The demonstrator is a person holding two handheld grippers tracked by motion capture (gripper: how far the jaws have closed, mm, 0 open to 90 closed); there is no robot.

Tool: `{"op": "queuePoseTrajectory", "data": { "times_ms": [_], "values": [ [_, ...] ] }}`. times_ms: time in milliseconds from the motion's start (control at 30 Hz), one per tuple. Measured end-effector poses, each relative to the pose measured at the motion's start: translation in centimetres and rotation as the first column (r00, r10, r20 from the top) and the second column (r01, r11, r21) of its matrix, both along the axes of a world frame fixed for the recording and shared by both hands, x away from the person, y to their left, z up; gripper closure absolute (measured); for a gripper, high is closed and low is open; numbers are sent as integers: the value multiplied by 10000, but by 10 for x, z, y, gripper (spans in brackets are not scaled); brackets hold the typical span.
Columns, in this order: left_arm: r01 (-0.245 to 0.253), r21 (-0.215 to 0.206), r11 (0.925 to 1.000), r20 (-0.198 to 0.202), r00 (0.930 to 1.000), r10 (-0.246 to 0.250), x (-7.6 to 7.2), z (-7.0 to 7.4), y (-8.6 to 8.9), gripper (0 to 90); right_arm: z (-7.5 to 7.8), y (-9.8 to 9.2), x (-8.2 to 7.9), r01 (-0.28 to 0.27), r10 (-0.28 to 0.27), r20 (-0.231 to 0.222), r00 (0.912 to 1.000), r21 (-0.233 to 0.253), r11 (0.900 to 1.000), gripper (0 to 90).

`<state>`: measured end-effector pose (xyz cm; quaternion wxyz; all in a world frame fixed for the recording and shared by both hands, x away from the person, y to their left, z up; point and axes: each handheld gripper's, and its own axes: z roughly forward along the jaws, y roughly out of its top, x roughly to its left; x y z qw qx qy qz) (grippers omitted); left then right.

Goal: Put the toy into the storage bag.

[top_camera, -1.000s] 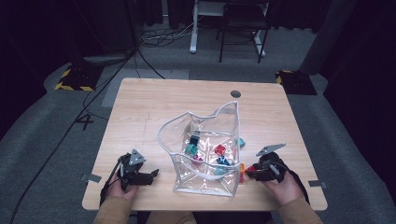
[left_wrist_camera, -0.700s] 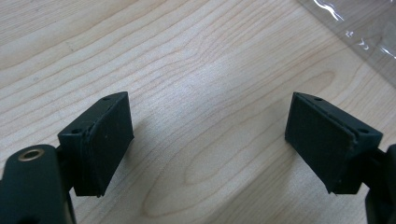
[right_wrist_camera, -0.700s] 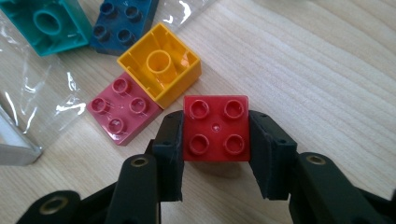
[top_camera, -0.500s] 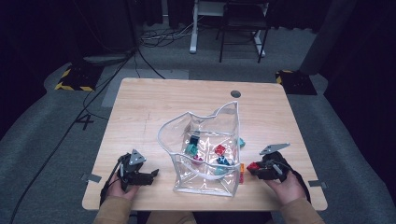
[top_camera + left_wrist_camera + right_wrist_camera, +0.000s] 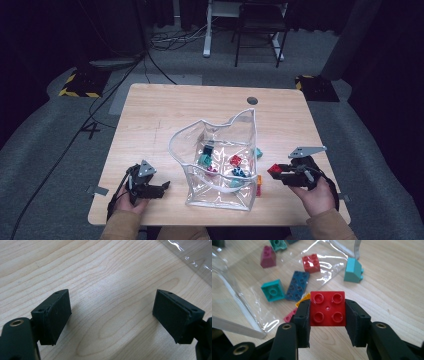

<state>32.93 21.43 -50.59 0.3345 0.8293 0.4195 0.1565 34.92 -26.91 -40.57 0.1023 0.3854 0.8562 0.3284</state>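
Note:
My right gripper (image 5: 327, 312) is shut on a red four-stud brick (image 5: 327, 308), held just above the table to the right of a clear plastic bag (image 5: 220, 165); the high view shows the gripper (image 5: 276, 171) with the red brick (image 5: 274, 169) at its tip. Inside the bag lie a red brick (image 5: 311, 263), a dark blue brick (image 5: 297, 285), a teal square brick (image 5: 272, 291) and a magenta brick (image 5: 268, 260). Outside the bag rests a teal sloped brick (image 5: 353, 271). My left gripper (image 5: 112, 312) stands open over bare wood, left of the bag (image 5: 192, 257), in the high view (image 5: 162, 187) too.
An orange brick (image 5: 302, 300) and a pink brick (image 5: 290, 315) lie under the right gripper by the bag's edge. The wooden table (image 5: 165, 120) has a round cable hole (image 5: 252, 100) at its far right. A chair and desk legs stand on the floor beyond.
The right gripper with the red brick has drifted slightly right, away from the bag. The left gripper has stayed put.

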Motion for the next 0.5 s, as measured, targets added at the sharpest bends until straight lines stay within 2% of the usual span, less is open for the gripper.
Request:
{"op": "queuePoseTrajectory", "data": {
  "times_ms": [100,233,500],
  "values": [
    [3,0,10000,-2,10000,-3,0,0,0,155,5,-1,-1,-27,26,78,10000,165,9999,586],
    [1,-10,10000,-2,10000,-1,0,0,0,155,22,0,-4,-216,196,354,9992,587,9980,586],
    [-5,-14,10000,6,10000,5,0,0,0,155,43,1,-5,-479,420,573,9975,1060,9932,586]
  ]
}}
